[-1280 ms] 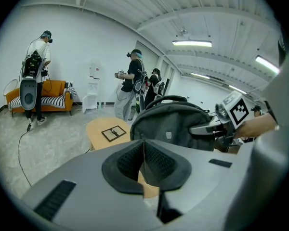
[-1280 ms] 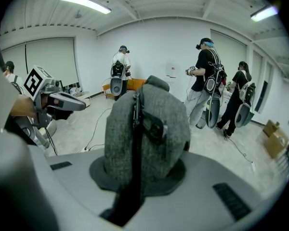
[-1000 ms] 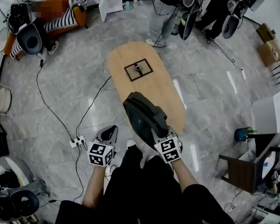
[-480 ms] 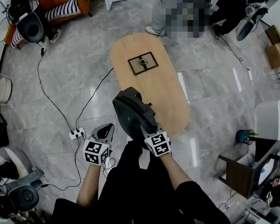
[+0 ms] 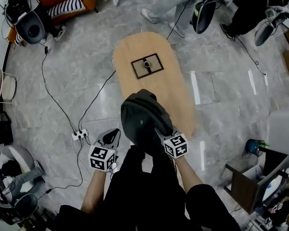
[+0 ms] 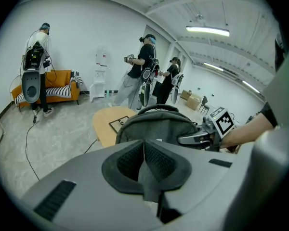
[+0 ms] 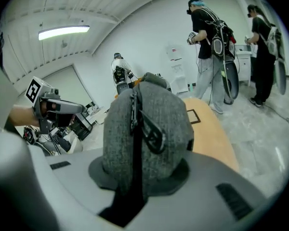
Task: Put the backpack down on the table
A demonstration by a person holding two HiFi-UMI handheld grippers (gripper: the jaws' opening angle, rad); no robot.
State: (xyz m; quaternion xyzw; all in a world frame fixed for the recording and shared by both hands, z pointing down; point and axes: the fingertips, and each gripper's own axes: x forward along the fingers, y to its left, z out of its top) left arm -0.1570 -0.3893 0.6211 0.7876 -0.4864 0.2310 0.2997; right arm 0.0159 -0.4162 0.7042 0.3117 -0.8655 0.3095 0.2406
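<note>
Left gripper [image 5: 111, 134], nearest, is hanging over the floor, jaws pressed together and empty. Right gripper [image 5: 160, 131] is clamping the near edge of the grey backpack [image 5: 142, 115], with its jaws having just been opening slightly. The backpack is standing directly ahead of that gripper, over the near end of the oval wooden table [image 5: 169, 88].

Head cam sits up high looking almost straight down, worktop [image 5: 135, 49] upper middle of frame. Cam on the left tool [image 5: 111, 134] looks along its jaws at the backpack [image 5: 142, 117] from a bit back. The one on the right tool [image 5: 163, 134] is jammed right against it. All three share backpack and worktop.
</note>
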